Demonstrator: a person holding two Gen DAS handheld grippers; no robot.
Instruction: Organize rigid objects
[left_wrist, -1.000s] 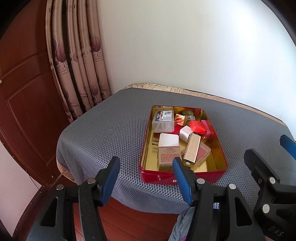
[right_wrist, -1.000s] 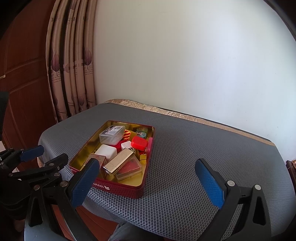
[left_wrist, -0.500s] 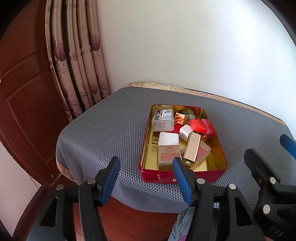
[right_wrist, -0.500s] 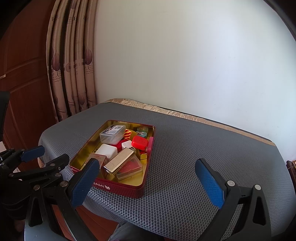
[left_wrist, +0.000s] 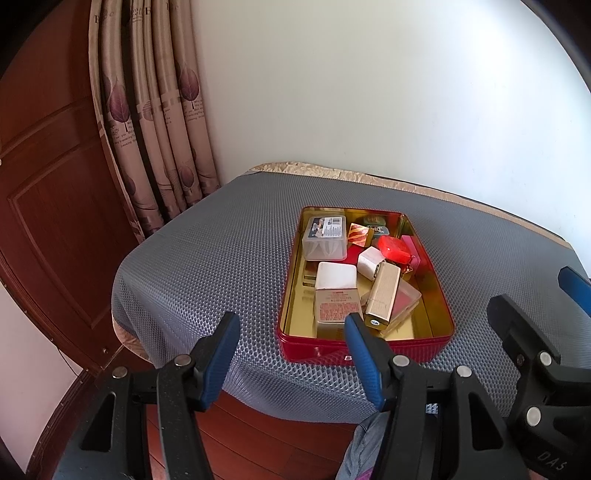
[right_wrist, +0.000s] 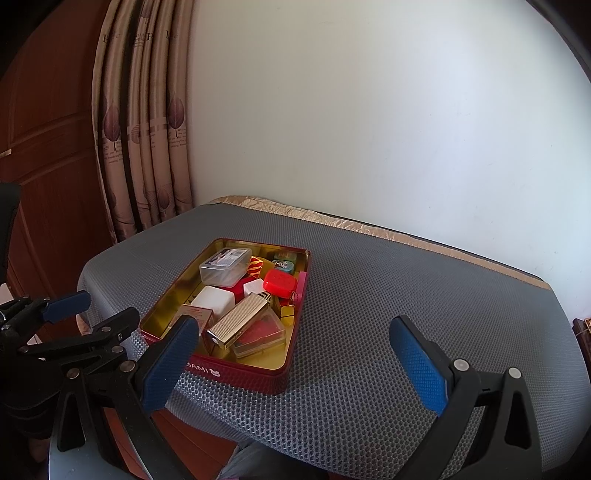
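Gold-ribbed and hard, the slim case (right_wrist: 236, 325) just beyond the spread, empty right gripper (right_wrist: 295, 365) looks light but slippery, best pinched across its long sides.

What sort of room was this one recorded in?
Probably a room in a home. A patterned curtain hangs beside a dark wooden door, and a cloth-covered table against a plain white wall holds a red tin of small household items.
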